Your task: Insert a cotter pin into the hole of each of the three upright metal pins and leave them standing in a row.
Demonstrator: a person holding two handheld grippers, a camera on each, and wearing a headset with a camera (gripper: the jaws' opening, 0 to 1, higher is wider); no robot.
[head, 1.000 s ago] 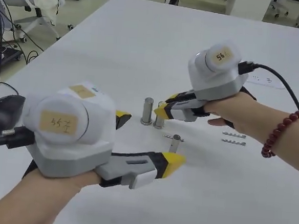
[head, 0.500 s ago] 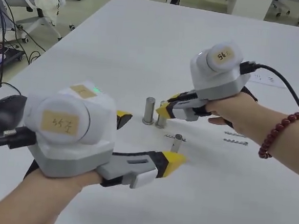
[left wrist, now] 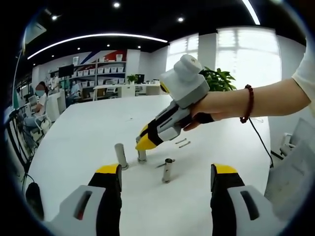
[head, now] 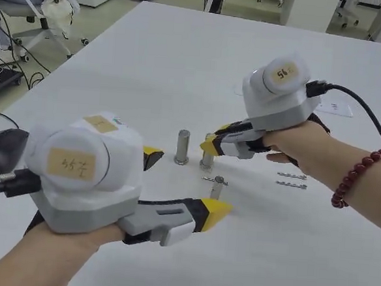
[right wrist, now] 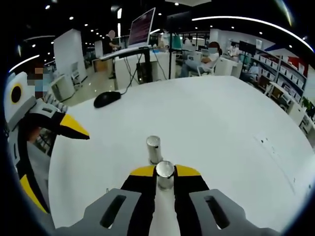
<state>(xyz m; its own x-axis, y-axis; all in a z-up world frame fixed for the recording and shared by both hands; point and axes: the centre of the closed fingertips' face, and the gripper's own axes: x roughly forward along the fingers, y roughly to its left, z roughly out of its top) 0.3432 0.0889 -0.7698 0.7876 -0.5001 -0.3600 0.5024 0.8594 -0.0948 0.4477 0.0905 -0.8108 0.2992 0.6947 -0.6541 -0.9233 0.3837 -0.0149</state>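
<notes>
The right gripper (right wrist: 165,173) has its jaws closed on the middle metal pin (right wrist: 165,176), gripping just below the top. This hold likely steadies the post so that it can take a cotter pin without tipping. In the head view, the left metal pin (head: 182,147) stands bare at nine o'clock from the held one. At five o'clock, the near metal pin (head: 218,187) already carries a cotter pin (head: 209,179) through its hole. Two spare cotter pins (head: 291,180) lie flat on the table (head: 183,64) at about four o'clock, within easy reach for the remaining posts. The left gripper (head: 185,182) hovers at seven o'clock with jaws wide apart and empty, probably free to fetch a spare.
</notes>
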